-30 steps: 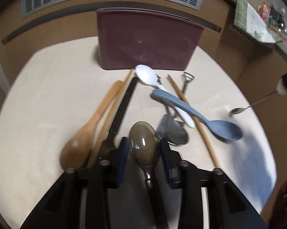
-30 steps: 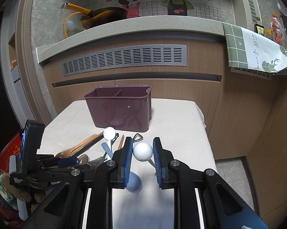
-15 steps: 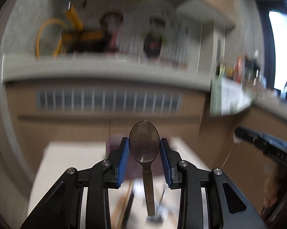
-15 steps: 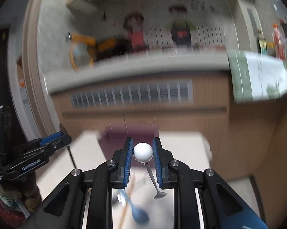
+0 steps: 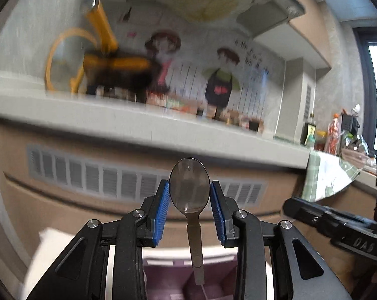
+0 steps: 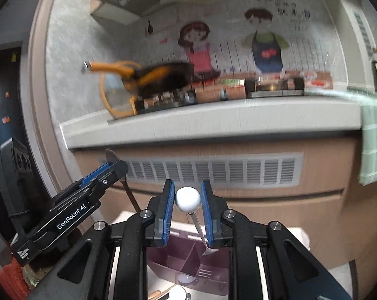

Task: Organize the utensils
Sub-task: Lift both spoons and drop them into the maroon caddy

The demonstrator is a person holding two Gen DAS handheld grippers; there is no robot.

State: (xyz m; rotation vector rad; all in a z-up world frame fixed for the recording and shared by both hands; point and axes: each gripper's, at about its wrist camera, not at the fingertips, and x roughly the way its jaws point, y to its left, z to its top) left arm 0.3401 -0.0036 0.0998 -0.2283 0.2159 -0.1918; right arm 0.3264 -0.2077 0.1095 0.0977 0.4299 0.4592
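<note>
Two grippers up, left gripper (image 5: 189,208) and right gripper (image 6: 187,211), two spoons: dark spoon (image 5: 189,192), white-knobbed spoon (image 6: 187,199); one purple caddy (image 6: 188,260), lower centre.

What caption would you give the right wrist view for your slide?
Right gripper holds a white-knobbed spoon above the purple utensil caddy; left gripper alongside grips another spoon.

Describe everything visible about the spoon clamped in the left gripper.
The spoon is dark, smoky and glossy, with an oval bowl and a flat, narrow handle of duller grey. The left gripper holds it by the bowl's two edges, between the blue ribbed pads. It hangs upright, bowl on top, handle straight down, its tip above the purple caddy without touching it. From the right wrist view, the bowl sticks out above the pads and the handle slants below them.
</note>
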